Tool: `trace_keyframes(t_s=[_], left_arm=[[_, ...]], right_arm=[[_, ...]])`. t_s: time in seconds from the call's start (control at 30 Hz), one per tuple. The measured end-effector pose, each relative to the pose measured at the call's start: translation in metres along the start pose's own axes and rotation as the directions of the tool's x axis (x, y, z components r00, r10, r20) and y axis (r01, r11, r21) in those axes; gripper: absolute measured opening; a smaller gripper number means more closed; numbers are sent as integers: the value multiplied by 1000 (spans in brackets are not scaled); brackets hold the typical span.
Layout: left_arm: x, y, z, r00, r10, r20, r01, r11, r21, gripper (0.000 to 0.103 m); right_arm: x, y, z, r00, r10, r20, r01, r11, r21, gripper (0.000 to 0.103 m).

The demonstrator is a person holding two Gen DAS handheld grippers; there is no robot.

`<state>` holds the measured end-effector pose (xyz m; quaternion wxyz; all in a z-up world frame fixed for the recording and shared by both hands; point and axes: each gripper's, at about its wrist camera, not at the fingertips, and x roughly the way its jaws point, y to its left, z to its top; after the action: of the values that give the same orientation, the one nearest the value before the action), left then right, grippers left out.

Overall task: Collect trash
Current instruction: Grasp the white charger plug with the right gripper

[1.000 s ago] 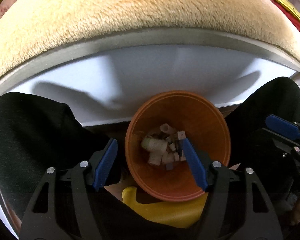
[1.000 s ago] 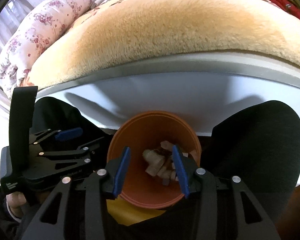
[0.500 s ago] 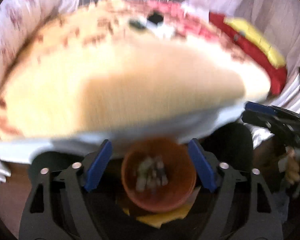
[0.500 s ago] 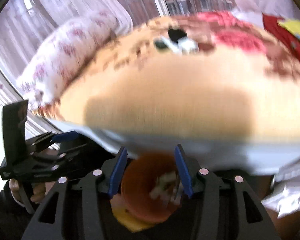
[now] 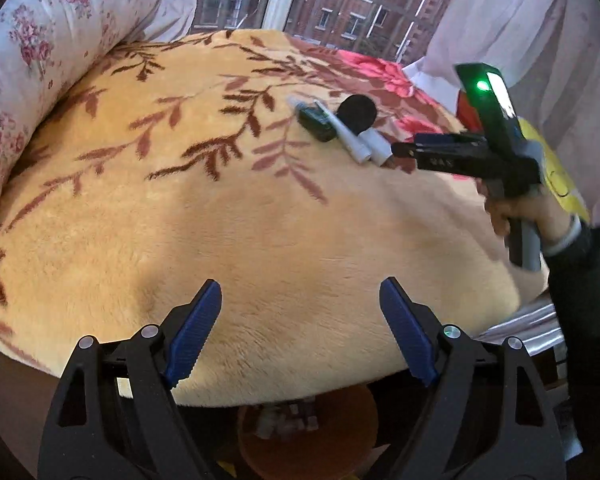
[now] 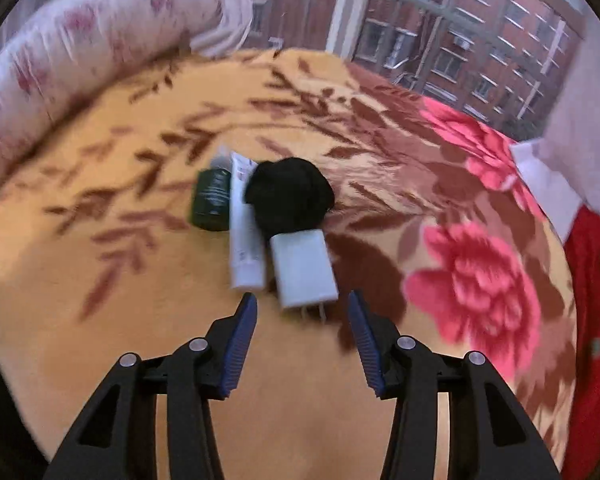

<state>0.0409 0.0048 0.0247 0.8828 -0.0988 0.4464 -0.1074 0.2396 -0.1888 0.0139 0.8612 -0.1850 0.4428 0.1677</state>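
Left hand-held gripper (image 5: pixel 300 328): it was held wide apart above the near part of the blanket (image 5: pixel 204 216); nothing was seen between its fingers.
Right hand-held gripper (image 6: pixel 302 344): a narrower gap was kept, after a small closing just before; nothing was gripped, and the fingers were pointed at the charger (image 6: pixel 303 272).
Trash on the bed: a green bottle (image 6: pixel 211 200), a white tube (image 6: pixel 244 248), a black ball of cloth (image 6: pixel 290 196) and the charger were laid close together, touching.
Orange bin (image 5: pixel 312 436): it was seen below the bed edge, with small scraps inside.
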Motion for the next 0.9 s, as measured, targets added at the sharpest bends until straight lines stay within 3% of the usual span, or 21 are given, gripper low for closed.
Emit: trace_keyframes(t_s=[0.27,0.5,0.6,0.67,0.9], left_arm=[[18,17,3,999,3,-36,-5,999,-40,79],[27,8,9,999,36,-30,-36,999,-27,79],[29,1,13,997,80,-15,-81,997,-4,79],[33,-5,17,993,115,-11,-115,993,15,79],[51,-43,38,989,147,5,-147,987,64,79]], right_arm=[[42,3,13,998,11,-63,-16,996,-84,44],[73,-7,19,993,65,-95,-63,998,30,40],[64,-8,10,995,72,-71,-65,992,104,39],[48,-14,-4,992,125,-30,-118,977,180,39],[-29,-31,-69,977,171,129,-203,931,303,40]])
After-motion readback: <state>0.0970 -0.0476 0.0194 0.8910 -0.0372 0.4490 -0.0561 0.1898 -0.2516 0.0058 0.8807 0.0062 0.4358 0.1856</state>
